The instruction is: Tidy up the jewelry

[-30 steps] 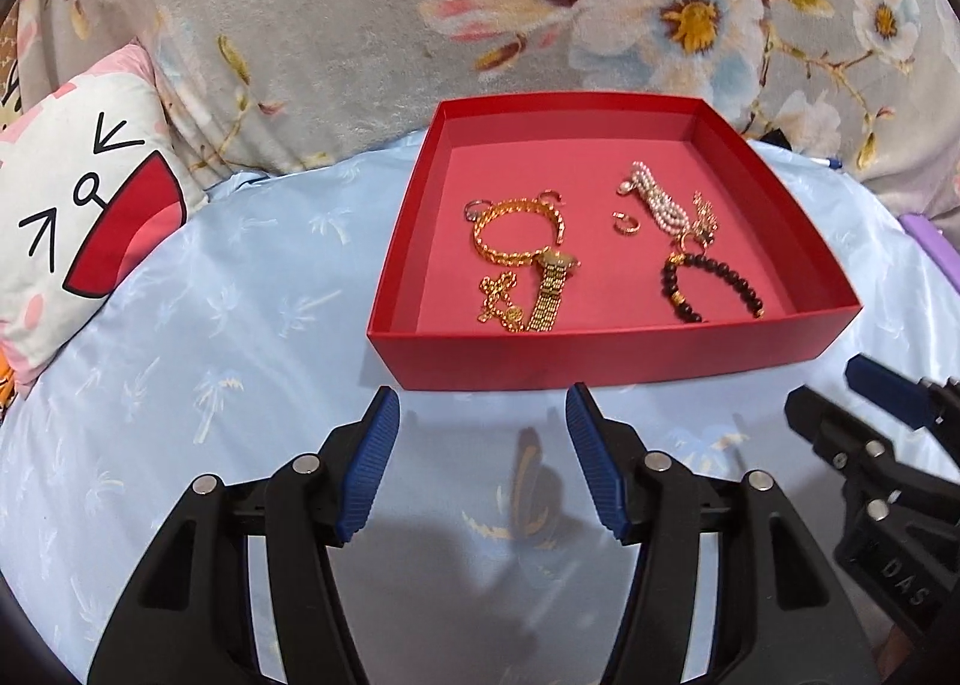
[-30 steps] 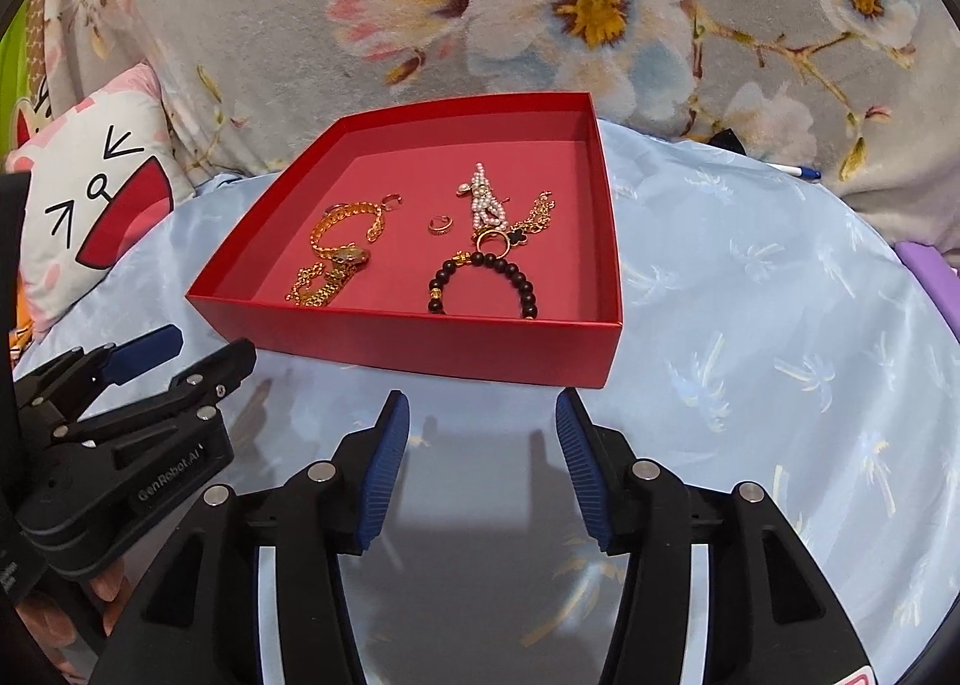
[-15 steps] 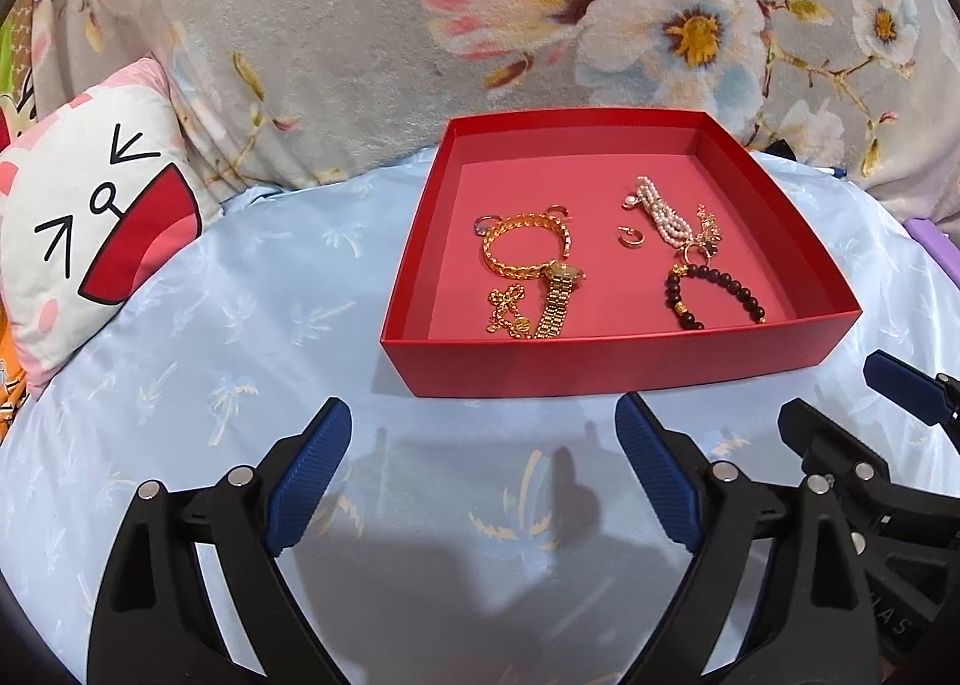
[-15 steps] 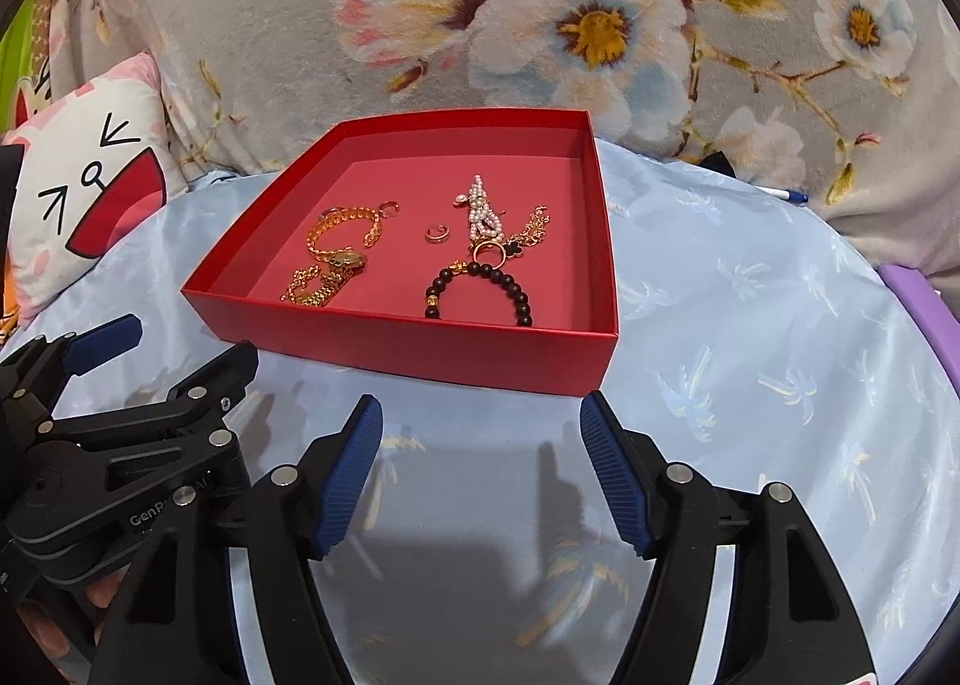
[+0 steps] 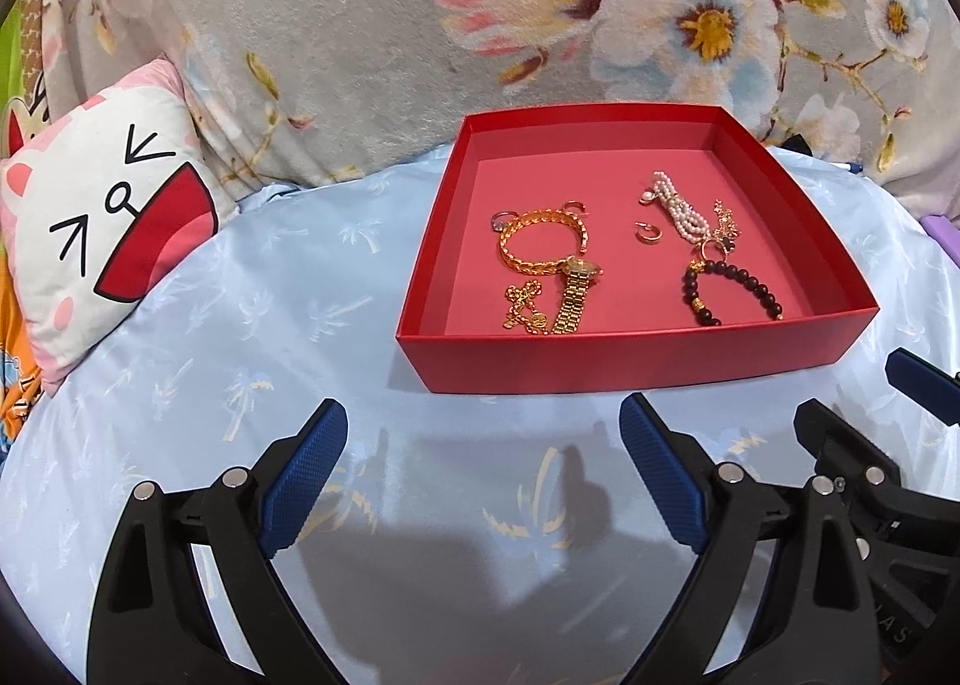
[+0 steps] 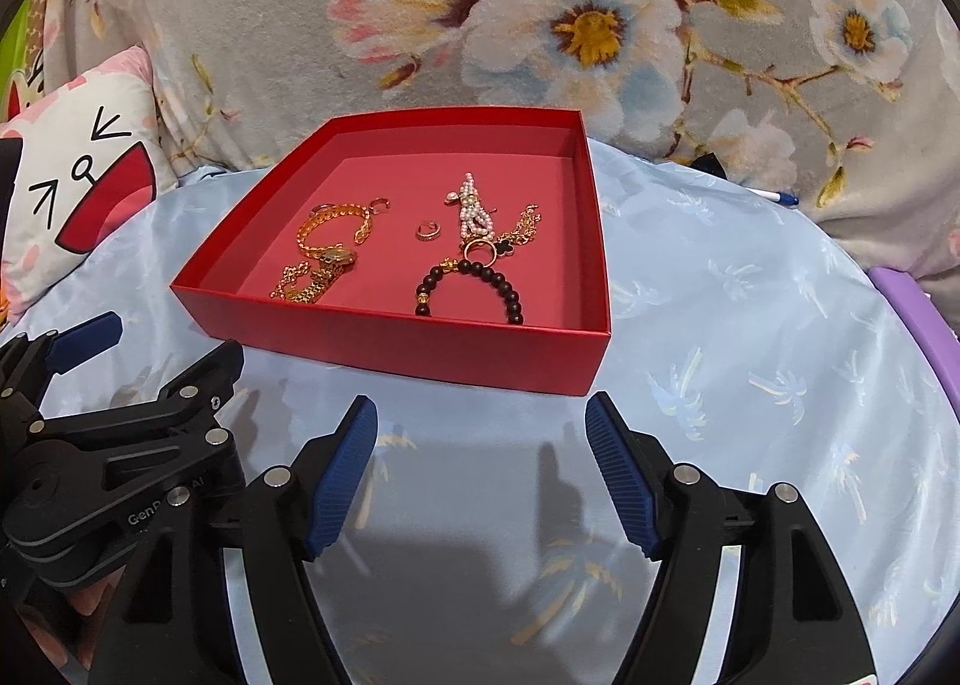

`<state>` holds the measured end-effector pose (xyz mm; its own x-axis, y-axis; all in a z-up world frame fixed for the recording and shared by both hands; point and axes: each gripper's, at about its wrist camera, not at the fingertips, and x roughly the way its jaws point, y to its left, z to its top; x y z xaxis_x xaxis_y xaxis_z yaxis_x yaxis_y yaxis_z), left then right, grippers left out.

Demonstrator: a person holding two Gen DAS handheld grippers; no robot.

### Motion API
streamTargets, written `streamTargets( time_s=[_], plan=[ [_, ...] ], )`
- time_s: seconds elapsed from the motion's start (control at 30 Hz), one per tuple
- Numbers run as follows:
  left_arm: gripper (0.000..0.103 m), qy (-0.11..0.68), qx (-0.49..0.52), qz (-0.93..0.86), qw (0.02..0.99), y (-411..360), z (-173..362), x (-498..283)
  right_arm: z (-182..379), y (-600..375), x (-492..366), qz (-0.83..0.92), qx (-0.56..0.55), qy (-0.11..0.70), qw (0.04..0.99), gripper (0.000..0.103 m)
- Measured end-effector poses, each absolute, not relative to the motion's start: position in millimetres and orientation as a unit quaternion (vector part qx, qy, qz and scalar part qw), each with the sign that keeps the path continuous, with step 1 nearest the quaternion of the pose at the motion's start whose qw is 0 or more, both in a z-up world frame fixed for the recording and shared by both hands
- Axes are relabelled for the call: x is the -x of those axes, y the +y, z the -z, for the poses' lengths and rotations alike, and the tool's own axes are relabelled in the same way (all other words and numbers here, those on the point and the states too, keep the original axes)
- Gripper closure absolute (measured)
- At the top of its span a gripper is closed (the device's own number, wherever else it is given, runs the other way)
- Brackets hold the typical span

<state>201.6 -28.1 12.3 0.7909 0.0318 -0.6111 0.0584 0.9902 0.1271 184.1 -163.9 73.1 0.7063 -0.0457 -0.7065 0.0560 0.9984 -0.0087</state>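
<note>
A shallow red box (image 5: 636,355) (image 6: 420,337) sits on a light blue sheet. Inside lie a gold chain bracelet (image 5: 534,241) (image 6: 324,226), a gold watch (image 5: 576,289), a gold pendant chain (image 5: 525,307), a pearl bracelet (image 5: 678,205) (image 6: 474,211), a small ring (image 5: 648,233) (image 6: 427,232) and a black bead bracelet (image 5: 729,289) (image 6: 474,280). My left gripper (image 5: 483,469) is open and empty in front of the box. My right gripper (image 6: 480,475) is open and empty, also in front of the box, to the right of the left one.
A cat-face cushion (image 5: 102,217) (image 6: 78,168) lies at the left. A floral blanket (image 5: 540,24) rises behind the box. A purple object (image 6: 918,319) lies at the right edge, and a pen (image 6: 780,197) lies behind the box at the right.
Both grippers have opened wider and drawn back a little from the box. The jewelry in the box has not moved.
</note>
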Motion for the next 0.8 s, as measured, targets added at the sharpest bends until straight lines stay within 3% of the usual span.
streamTargets(
  time_s=[0.8],
  plan=[
    [0.013, 0.327, -0.061, 0.001, 0.943, -29, -13, -216, -75, -167, -194, 0.033, -0.017, 0.377, 0.925, 0.032]
  ],
)
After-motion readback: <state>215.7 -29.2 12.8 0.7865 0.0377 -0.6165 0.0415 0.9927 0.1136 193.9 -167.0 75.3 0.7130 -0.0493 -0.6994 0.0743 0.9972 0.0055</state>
